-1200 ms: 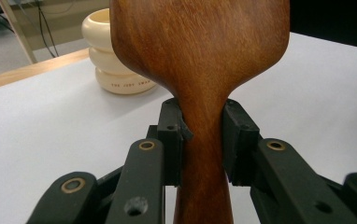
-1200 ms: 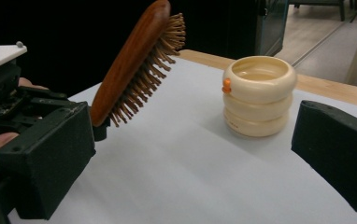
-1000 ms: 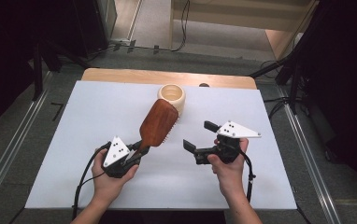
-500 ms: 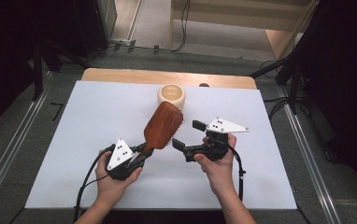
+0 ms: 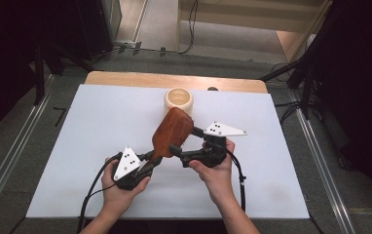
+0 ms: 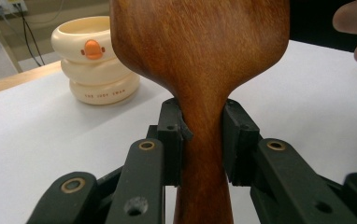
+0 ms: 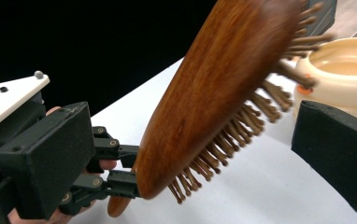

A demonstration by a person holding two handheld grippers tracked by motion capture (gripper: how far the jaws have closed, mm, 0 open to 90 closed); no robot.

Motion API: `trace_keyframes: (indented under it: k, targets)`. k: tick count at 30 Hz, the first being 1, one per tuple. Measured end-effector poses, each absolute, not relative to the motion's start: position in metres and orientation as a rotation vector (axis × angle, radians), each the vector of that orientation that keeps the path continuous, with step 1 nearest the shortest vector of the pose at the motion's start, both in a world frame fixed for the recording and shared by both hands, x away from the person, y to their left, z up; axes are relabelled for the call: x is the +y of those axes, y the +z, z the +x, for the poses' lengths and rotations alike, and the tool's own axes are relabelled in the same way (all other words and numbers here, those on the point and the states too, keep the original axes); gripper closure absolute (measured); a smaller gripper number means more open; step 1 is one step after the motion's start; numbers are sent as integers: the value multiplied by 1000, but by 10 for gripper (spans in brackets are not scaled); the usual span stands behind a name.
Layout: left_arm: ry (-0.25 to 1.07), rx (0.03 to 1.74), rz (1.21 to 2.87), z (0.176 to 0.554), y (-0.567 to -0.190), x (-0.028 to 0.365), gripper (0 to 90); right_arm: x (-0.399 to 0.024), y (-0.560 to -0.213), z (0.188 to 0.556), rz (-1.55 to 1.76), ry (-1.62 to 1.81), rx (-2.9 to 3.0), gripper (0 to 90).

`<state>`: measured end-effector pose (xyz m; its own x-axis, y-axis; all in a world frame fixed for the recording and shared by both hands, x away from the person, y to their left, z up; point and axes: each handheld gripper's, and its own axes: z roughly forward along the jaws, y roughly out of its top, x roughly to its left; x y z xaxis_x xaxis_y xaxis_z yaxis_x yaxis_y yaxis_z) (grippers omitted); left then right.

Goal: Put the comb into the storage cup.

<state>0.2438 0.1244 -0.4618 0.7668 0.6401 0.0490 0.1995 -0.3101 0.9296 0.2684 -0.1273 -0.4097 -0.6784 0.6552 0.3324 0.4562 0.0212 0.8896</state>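
Observation:
A brown wooden hairbrush hangs tilted above the white table top, bristles to the right. My left gripper is shut on its handle; in the left gripper view the pads press both sides of the narrow neck of the brush. My right gripper is open at the brush head's right side. In the right gripper view the bristled head lies between its wide jaws without touching either pad, and the left gripper grips the handle end.
A cream ringed cup with an orange duck bill stands just beyond the brush. A wooden strip borders the table's far edge. Cables trail from both grippers toward the front edge.
The right gripper has moved left across the table and now has its open jaws around the brush head. The left gripper and the brush have barely shifted.

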Motion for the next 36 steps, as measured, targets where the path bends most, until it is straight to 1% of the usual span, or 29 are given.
trace_keyframes:
  k: [6, 7, 10, 12, 13, 14, 15, 16, 17, 21, 22, 23, 24, 30, 36]
  targets:
    - [511, 629, 1869, 242, -461, 123, 728, -120, -412, 271, 1205, 1762, 2118, 0]
    - [512, 628, 1868, 242, -461, 123, 728, -119, -412, 271, 1217, 1767, 2111, 29]
    - [511, 620, 1867, 241, -461, 122, 728, -117, -412, 272, 1243, 1782, 2098, 48]
    - [513, 616, 1866, 240, -461, 121, 728, -115, -412, 273, 1269, 1786, 2085, 83]
    - [513, 616, 1866, 240, -461, 121, 728, -115, -412, 273, 1269, 1786, 2085, 83]
    - [517, 612, 1867, 240, -461, 120, 728, -115, -413, 275, 1299, 1794, 2071, 117]
    - [516, 611, 1867, 239, -461, 120, 728, -114, -414, 276, 1313, 1796, 2071, 131]
    - [516, 611, 1867, 239, -461, 120, 728, -114, -414, 276, 1313, 1796, 2071, 131]
    - [517, 610, 1866, 239, -461, 119, 728, -113, -416, 277, 1337, 1783, 2076, 193]
    - [529, 607, 1861, 238, -461, 119, 727, -112, -417, 277, 1352, 1793, 2060, 266]
    - [529, 607, 1861, 238, -461, 119, 727, -112, -417, 277, 1352, 1793, 2060, 266]
    - [536, 607, 1857, 238, -461, 119, 728, -113, -417, 278, 1361, 1815, 2051, 304]
    - [537, 608, 1858, 238, -461, 120, 727, -114, -418, 278, 1368, 1818, 2044, 322]
    - [546, 603, 1856, 237, -462, 119, 727, -116, -421, 281, 1403, 1881, 2037, 375]
    - [525, 600, 1853, 238, -462, 119, 725, -119, -422, 280, 1371, 1933, 2036, 418]
